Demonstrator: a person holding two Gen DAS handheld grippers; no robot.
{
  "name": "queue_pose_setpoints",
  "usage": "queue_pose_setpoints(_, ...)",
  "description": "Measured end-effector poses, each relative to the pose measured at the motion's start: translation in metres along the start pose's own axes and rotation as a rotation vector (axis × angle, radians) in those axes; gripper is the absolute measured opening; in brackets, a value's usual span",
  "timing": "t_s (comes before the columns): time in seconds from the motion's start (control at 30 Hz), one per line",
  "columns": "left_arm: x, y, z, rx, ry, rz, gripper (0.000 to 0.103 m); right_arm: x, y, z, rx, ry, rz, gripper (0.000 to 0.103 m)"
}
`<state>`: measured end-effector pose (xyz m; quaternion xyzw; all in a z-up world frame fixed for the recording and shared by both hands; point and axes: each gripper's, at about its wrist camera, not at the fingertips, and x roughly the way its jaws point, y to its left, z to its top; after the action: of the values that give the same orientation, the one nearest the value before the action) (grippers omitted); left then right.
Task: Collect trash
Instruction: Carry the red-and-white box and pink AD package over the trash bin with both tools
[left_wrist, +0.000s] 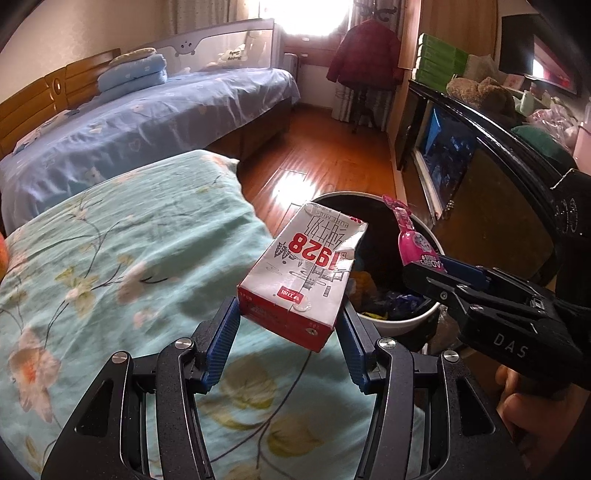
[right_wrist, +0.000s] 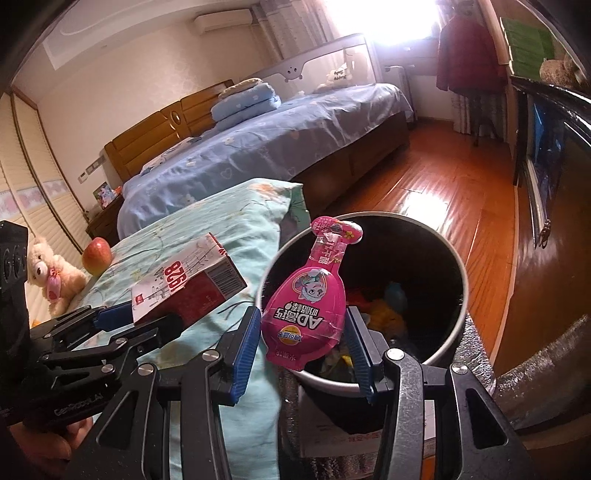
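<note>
Two pieces of trash in hand, both near the bin. Largest first: trash bin (right_wrist: 454, 328), round, pale rim, dark inside, already holds mixed scraps; sits on the floor just beside the bed with the teal floral cover (left_wrist: 122, 258).

Milk carton (left_wrist: 303, 273), white and red, printed "1928": left gripper (left_wrist: 291, 332) has its fingers about half open and clamped on the carton's lower end, one pad on each side. Carton hangs over the bed edge, its far end at the bin rim. Top corner looks dented, so probably empty, light, thin card walls that give under squeeze; hold across the stiffer bottom fold as now.

Pink pouch (right_wrist: 306, 314), egg-shaped with narrow neck: right gripper (right_wrist: 303, 354) fingers roughly half open, closed on its wide belly. It is above the near side of the bin. Glossy film, likely slippery and soft; grip the widest part, not the neck.
</note>
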<state>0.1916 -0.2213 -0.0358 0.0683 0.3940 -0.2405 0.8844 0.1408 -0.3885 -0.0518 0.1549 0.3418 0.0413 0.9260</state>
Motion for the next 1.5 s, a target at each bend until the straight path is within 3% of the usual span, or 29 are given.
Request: queue_pose_setpoints(1.5,0.046,-0.024,0.031,0.033,0.051,-0.029,0.052,0.027,-0.047,0.019,0.027,0.034,-0.060,0.047)
